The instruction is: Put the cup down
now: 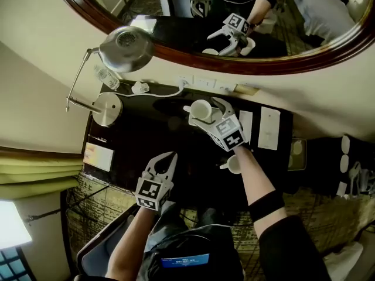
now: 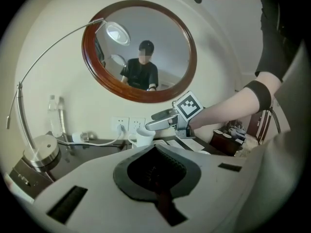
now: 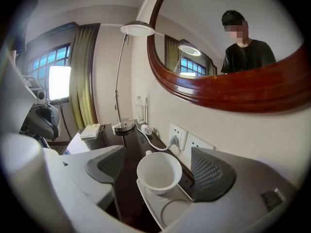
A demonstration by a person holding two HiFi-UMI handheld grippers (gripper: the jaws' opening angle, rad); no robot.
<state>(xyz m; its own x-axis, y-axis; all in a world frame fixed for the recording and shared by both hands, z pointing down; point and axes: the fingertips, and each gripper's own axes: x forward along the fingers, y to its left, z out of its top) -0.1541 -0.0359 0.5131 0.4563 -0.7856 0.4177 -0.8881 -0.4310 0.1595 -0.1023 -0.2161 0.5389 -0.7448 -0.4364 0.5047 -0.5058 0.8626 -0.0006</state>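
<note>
A white cup (image 3: 159,171) stands upright on the far end of a white tray (image 3: 163,210), on the dark desk (image 1: 146,139) below the round mirror. My right gripper (image 3: 156,168) is open and straddles the cup; a gap shows between each grey pad (image 3: 210,173) and the cup wall. In the head view the cup (image 1: 201,109) sits between the fingers of the right gripper (image 1: 206,113). My left gripper (image 1: 166,158) is shut and empty, hovering over the desk's near edge. The left gripper view looks over its own closed jaws at the cup (image 2: 144,136) and the right gripper (image 2: 160,123).
A silver desk lamp (image 1: 126,47) with round base (image 1: 107,109) and a water bottle (image 1: 106,78) stand at the desk's left. A white plug and cable (image 1: 140,88) run to the wall sockets (image 1: 202,82). A second cup (image 1: 233,164) sits by my right wrist, white cards (image 1: 269,127) lie to the right.
</note>
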